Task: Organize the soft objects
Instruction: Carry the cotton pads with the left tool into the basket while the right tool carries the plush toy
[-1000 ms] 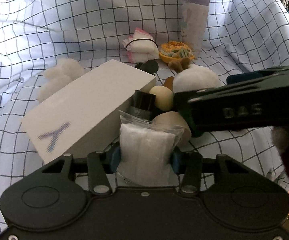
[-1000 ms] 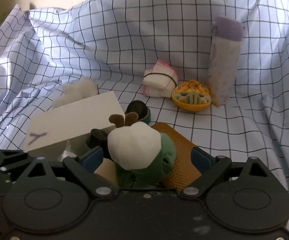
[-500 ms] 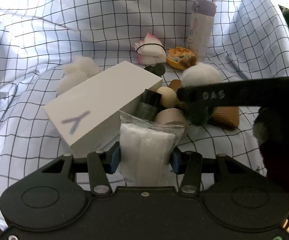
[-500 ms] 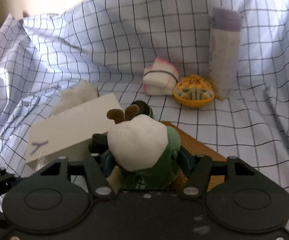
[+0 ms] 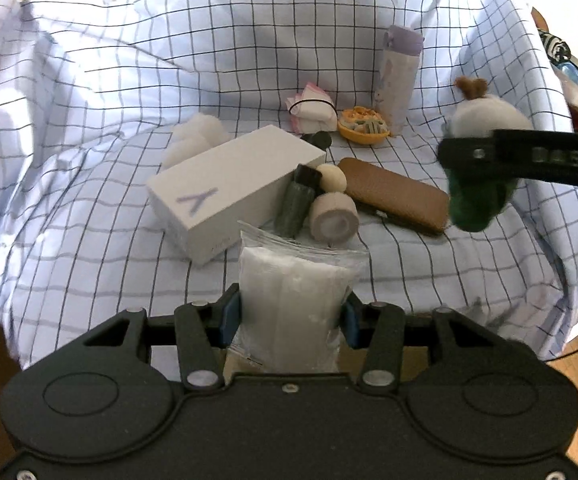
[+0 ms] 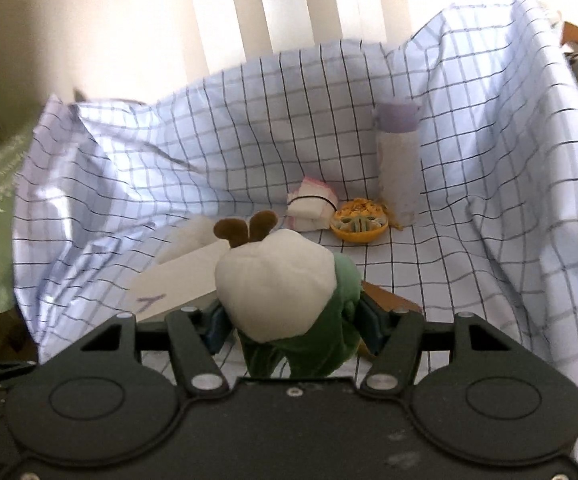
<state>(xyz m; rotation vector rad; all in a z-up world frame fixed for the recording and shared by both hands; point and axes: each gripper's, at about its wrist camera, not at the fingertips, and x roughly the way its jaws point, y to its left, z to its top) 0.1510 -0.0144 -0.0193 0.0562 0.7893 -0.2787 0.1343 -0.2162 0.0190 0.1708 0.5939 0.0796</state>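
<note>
My left gripper (image 5: 289, 312) is shut on a clear bag of white cotton pads (image 5: 293, 304), held above the front of the checked cloth (image 5: 89, 200). My right gripper (image 6: 291, 324) is shut on a white and green plush toy (image 6: 277, 280) with brown ears, lifted above the cloth. The plush toy also shows in the left wrist view (image 5: 485, 120) at the right, held in the right gripper's fingers (image 5: 529, 158). White cotton fluff (image 5: 195, 142) lies behind the white box (image 5: 233, 184). A folded pink and white cloth bundle (image 5: 313, 108) lies at the back.
On the cloth lie a brown case (image 5: 395, 194), a beige tape roll (image 5: 335, 220), a dark green tube (image 5: 295, 204), a cream ball (image 5: 331, 178), a yellow bowl (image 5: 363, 126) and a tall lilac-capped bottle (image 5: 399, 76). The cloth rises steeply at back and sides.
My right gripper closed on the plush toy and lifted it up and to the right, baring the brown case. My left gripper drew back and up with the bag.
</note>
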